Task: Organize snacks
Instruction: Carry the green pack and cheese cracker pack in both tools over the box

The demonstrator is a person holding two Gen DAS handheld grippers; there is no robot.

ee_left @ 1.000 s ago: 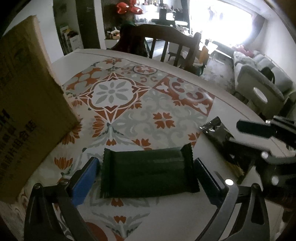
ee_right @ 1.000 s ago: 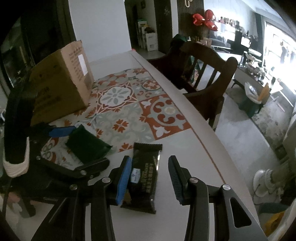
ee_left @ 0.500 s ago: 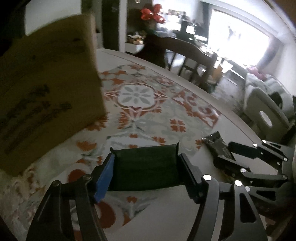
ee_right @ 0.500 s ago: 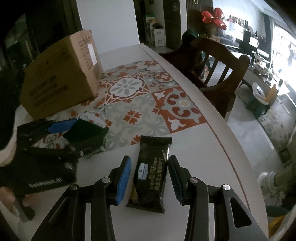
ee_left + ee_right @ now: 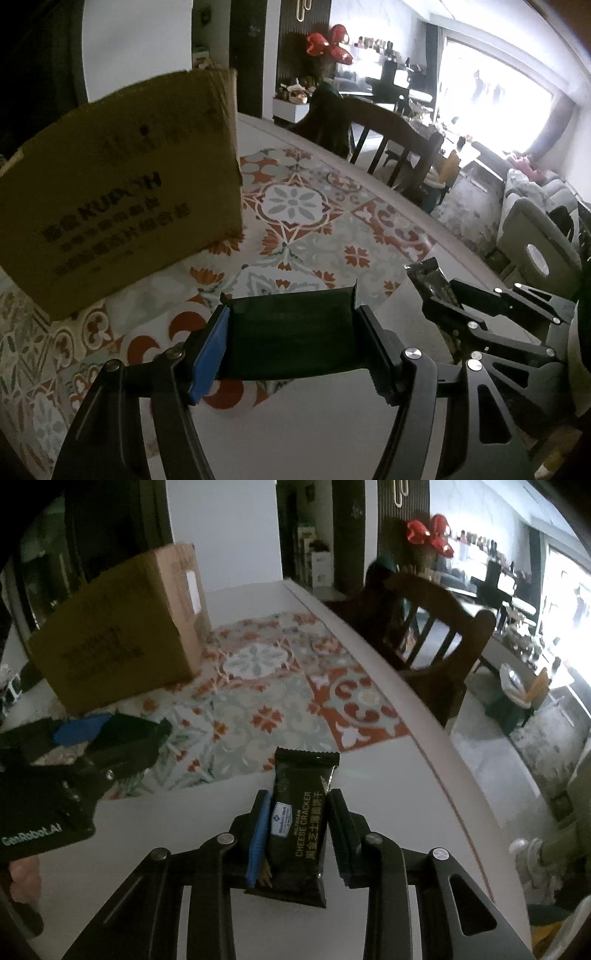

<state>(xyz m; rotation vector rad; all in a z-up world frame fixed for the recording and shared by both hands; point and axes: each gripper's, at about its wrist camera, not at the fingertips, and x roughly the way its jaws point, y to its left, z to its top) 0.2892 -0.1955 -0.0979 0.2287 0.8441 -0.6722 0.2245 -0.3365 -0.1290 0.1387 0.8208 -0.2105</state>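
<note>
While both hands work at once, 2 snack items are in play on the tabletop (image 5: pixel 373 723).

Item 1: dark green, flat, rectangular foil snack packet (image 5: pixel 291 326). Location: between the fingers of the left gripper (image 5: pixel 293 343), pinched across its length, raised clear of the patterned orange-and-grey tile mat (image 5: pixel 295 206). Jaws have just closed onto it.

Item 2: black foil cheese-cracker bar packet with gold lettering (image 5: pixel 301 819). Location: on bare white tabletop, at 5 o'clock of the mat. The right gripper (image 5: pixel 297 834) has just been closing, and its jaws now pinch the packet's long sides.

Likely destination: brown corrugated cardboard box (image 5: pixel 122 192), at 10 o'clock of item 1.

Handling, judged: both packets light, crinkly, slippery-skinned; contents brittle. Grip mid-body across the long edges, not the crimped end seals; moderate pressure only.
</note>
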